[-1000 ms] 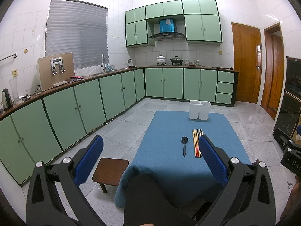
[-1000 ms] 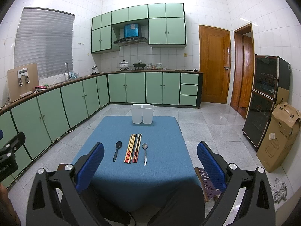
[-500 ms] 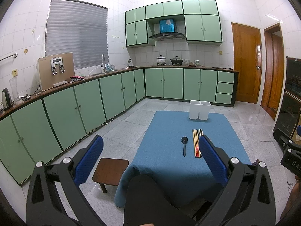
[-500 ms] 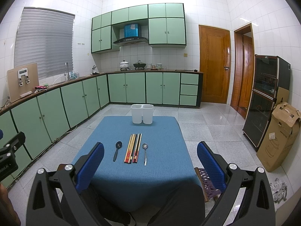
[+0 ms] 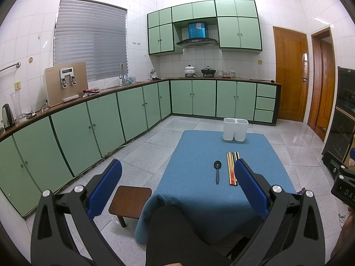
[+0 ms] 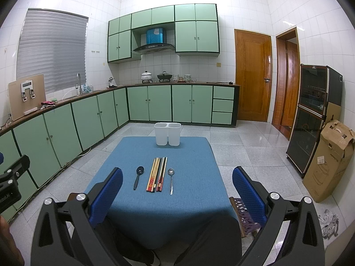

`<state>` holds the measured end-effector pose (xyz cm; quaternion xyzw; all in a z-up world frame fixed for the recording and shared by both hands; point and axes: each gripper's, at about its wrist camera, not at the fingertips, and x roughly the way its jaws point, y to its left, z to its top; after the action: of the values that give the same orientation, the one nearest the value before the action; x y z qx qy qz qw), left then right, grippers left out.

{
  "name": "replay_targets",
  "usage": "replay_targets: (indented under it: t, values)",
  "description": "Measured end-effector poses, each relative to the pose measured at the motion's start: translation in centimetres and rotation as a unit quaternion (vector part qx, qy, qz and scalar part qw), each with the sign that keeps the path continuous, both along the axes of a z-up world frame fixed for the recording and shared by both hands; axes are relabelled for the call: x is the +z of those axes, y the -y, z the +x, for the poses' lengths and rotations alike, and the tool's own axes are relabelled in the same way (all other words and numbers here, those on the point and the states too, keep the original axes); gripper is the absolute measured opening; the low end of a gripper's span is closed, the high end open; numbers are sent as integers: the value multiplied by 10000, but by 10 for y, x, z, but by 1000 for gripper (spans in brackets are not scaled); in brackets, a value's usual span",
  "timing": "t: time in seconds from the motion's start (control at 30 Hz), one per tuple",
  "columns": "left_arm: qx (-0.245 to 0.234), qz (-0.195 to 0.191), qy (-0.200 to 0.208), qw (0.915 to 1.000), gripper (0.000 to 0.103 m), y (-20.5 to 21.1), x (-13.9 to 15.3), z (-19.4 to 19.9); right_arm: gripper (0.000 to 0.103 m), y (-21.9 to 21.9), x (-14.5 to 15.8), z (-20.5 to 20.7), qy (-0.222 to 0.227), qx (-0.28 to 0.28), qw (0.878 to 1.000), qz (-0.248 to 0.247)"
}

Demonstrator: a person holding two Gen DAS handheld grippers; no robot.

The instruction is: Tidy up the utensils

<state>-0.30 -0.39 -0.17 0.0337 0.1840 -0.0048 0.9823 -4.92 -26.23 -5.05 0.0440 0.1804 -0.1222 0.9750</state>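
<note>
we hold the left gripper (image 5: 177,173) and right gripper (image 6: 177,175) wide apart and empty, both short of the near edge of the blue table (image 6: 188,155). on it, the black spoon (image 6: 138,176), the chopsticks (image 6: 158,174) bundled side by side, and the metal spoon (image 6: 170,179) lie in a row, left to right. the white two-compartment holder (image 6: 167,133) stands upright at the far edge, well apart from them.

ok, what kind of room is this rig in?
A home kitchen, most likely: green cabinets under a long counter, a range hood with pots below, and a sink tap by the window.
</note>
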Motion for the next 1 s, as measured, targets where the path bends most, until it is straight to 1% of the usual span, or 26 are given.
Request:
replay_targets:
  t: [0.77,1.0]
  values:
    - [-2,-1,-13,10000,98,0,0,0,97,0,0,0,-11,-1,10000,0]
    - [-12,-12,-27,10000,98,0,-5,2,97,3,-1,1,-19,1,10000,5]
